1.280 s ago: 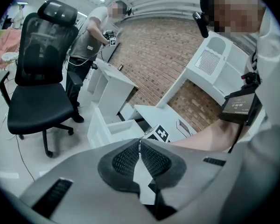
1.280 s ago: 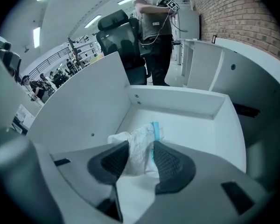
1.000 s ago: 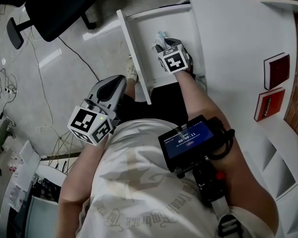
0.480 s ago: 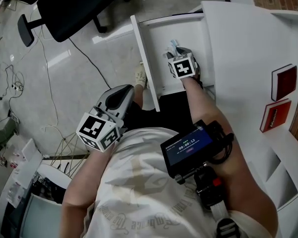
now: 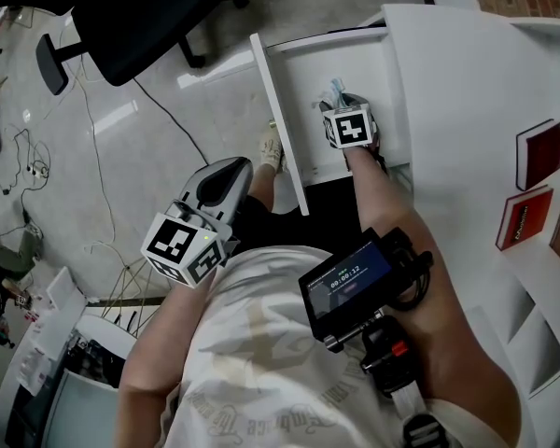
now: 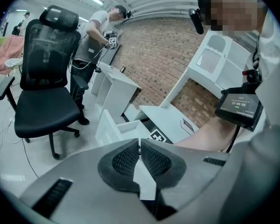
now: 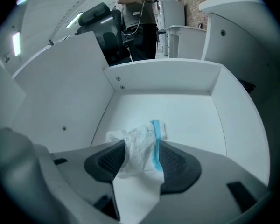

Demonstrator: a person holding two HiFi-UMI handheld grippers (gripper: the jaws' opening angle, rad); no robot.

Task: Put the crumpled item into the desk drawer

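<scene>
Lab, office chair [image 6: 45, 97], white desks [image 5: 467, 91], brick wall [image 6: 149, 64]

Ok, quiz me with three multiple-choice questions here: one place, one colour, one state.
1. Where is the crumpled item? A on the desktop; B between the right gripper's fingers, inside the drawer; C on the floor.
2. Its stripe is: A red; B green; C blue.
3. The left gripper's fingers are: A together, empty; B wide apart; C shut on a cable.
Answers: 1 B, it sits between those fingers, which have just been opening, over the drawer floor; 2 C, a blue edge shows; 3 A, they meet with nothing between.
</scene>
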